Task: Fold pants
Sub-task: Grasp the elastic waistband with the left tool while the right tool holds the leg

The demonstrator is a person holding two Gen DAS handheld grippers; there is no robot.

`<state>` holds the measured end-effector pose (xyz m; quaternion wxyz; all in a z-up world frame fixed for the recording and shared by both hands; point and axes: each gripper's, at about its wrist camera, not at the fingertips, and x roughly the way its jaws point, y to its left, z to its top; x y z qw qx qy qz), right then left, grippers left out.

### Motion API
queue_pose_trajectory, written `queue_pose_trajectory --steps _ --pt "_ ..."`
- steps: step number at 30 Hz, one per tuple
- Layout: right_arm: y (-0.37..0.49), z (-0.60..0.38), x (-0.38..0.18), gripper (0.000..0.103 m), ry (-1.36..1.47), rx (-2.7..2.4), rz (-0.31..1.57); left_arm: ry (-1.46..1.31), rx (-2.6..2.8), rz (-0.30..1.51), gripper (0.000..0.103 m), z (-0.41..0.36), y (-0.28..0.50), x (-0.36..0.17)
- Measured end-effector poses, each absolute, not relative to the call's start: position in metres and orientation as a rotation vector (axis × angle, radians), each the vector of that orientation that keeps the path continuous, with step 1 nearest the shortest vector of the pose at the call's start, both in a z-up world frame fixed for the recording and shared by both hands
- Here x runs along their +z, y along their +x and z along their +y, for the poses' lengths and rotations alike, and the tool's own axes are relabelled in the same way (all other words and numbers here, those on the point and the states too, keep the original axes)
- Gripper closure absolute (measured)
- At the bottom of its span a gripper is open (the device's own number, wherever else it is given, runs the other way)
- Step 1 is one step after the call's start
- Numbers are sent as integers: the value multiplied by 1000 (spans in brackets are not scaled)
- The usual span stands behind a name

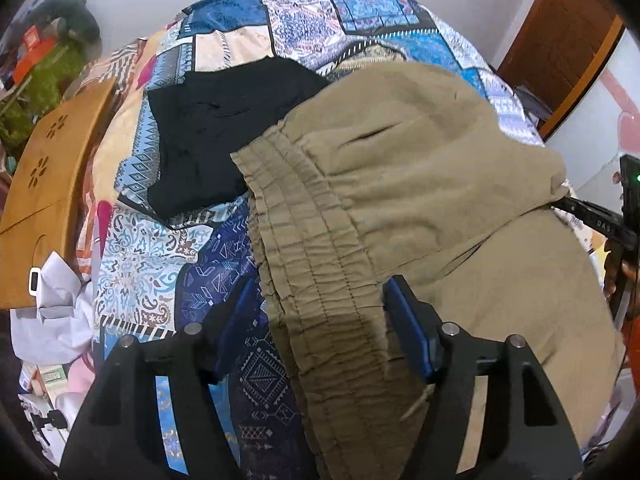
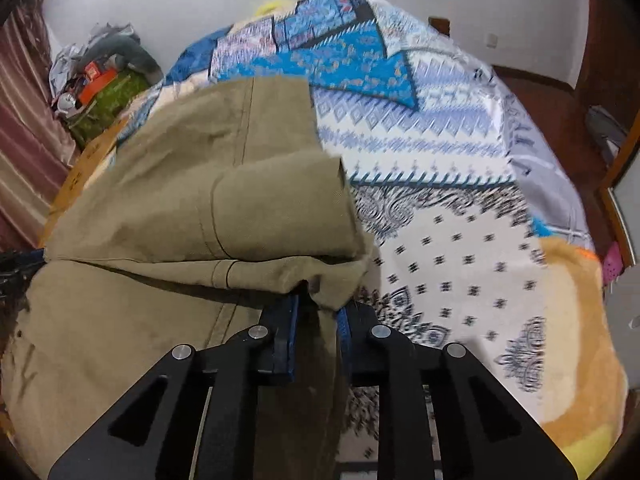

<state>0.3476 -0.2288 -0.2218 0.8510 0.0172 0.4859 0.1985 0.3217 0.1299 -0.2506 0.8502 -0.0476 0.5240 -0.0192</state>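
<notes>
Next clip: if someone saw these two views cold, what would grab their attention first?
The khaki pants fill both views, spread over a blue patchwork bedspread, with the elastic waistband between the open fingers of the left hand-held gripper. The right hand-held gripper is shut on a folded-over edge of the same fabric. A black garment lies just beyond the waistband.

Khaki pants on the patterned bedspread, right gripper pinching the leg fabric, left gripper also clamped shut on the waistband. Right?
Not quite. In the left wrist view the left gripper is open, its jaws standing wide on either side of the waistband. The right gripper does pinch the khaki pants.
</notes>
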Motion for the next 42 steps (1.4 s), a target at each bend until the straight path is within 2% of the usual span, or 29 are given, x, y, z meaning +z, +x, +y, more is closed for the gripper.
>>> queue_pose_trajectory --steps 1,3,5,6,9,19,20,21,23,24,25,26,27,31,34,37,42 --pt "347 -233 -217 83 56 414 1021 -107 -47 1094 35 131 322 -246" --pt "347 -241 -208 65 103 413 1030 -127 -56 1075 31 132 324 -239" --pt "345 -244 -199 55 140 416 1012 -141 -57 1058 21 134 328 -234" --pt "345 -245 -193 52 144 415 993 -148 -60 1053 12 135 331 -232" --pt "350 -241 -180 40 120 412 946 -165 -62 1029 9 140 340 -232" --pt "380 -215 -218 40 76 408 1017 -270 -48 1155 8 159 367 -281" --pt "379 -215 -220 43 84 411 1026 -277 -52 1155 8 159 367 -284" --pt "382 -214 -226 52 104 430 1050 -277 -55 1153 8 159 368 -285" --pt "383 -212 -234 57 124 455 1101 -268 -60 1154 8 158 369 -288" --pt "383 -212 -237 65 126 463 1098 -254 -63 1146 10 156 369 -288" --pt "382 -211 -237 70 119 470 1093 -241 -67 1139 14 155 369 -287" --pt "381 -209 -235 82 103 463 1088 -213 -73 1124 19 151 367 -285" --pt "381 -208 -235 93 83 451 1087 -180 -54 1104 28 148 366 -282" --pt "372 -202 -228 95 12 424 1023 6 10 1045 45 130 363 -273" --pt "362 -196 -213 96 -55 415 944 117 90 1012 54 124 361 -271" --pt "362 -192 -208 97 -95 406 914 69 98 1028 53 136 362 -275" --pt "377 -190 -236 97 -88 398 1032 48 62 1056 44 146 366 -280"
